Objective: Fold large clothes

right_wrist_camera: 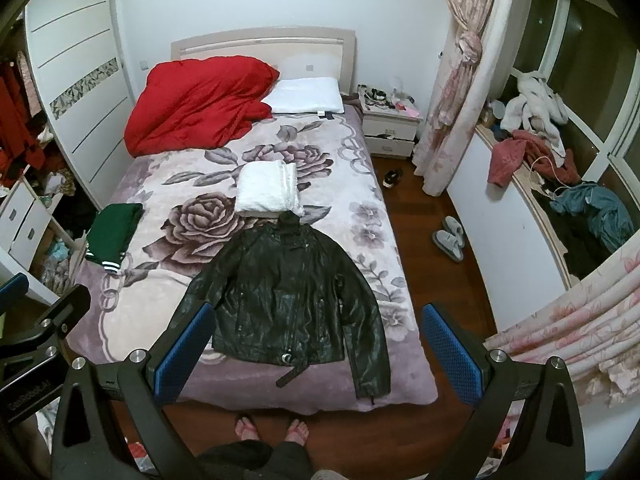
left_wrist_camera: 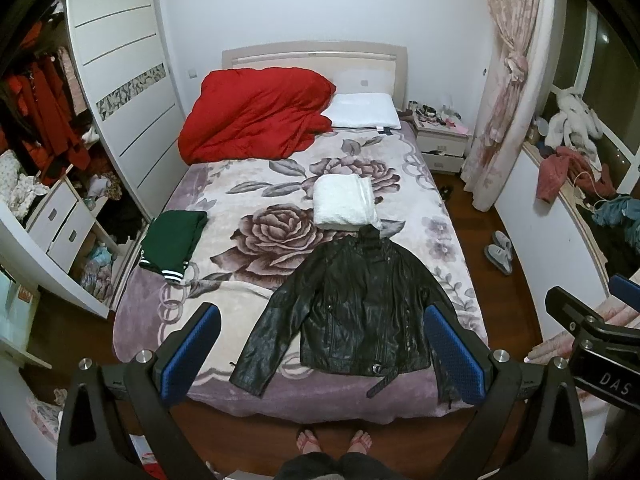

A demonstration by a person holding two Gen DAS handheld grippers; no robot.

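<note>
While the bed (left_wrist_camera: pixel 248 292) fills most of both views under a floral blanket (left_wrist_camera: pixel 224 200), a white wardrobe (left_wrist_camera: pixel 120 80) stands along its left side with open shelves of clothes, and a tied pink curtain (left_wrist_camera: pixel 508 80) hangs at the right by a window ledge heaped with more garments. A red duvet (left_wrist_camera: pixel 256 114) is bunched against the headboard, touching a white pillow (left_wrist_camera: pixel 364 110). The black leather jacket (left_wrist_camera: pixel 352 304) lies flat near the foot of the bed, front up, sleeves spread out to both sides, its belt end trailing toward the edge. Just beyond its collar sits a folded white garment (left_wrist_camera: pixel 344 200), and a folded green one (left_wrist_camera: pixel 172 240) rests near the left edge, well apart from the jacket. A nightstand (left_wrist_camera: pixel 440 140) stands at the head, and grey slippers (left_wrist_camera: pixel 498 252) lie on the wooden floor to the right.

Both the left gripper (left_wrist_camera: pixel 324 352) and the right gripper (right_wrist_camera: pixel 316 356) hang above the foot of the bed with jaws spread wide, holding nothing and touching nothing. The person's feet (left_wrist_camera: pixel 332 442) in sandals stand at the bed's foot.
</note>
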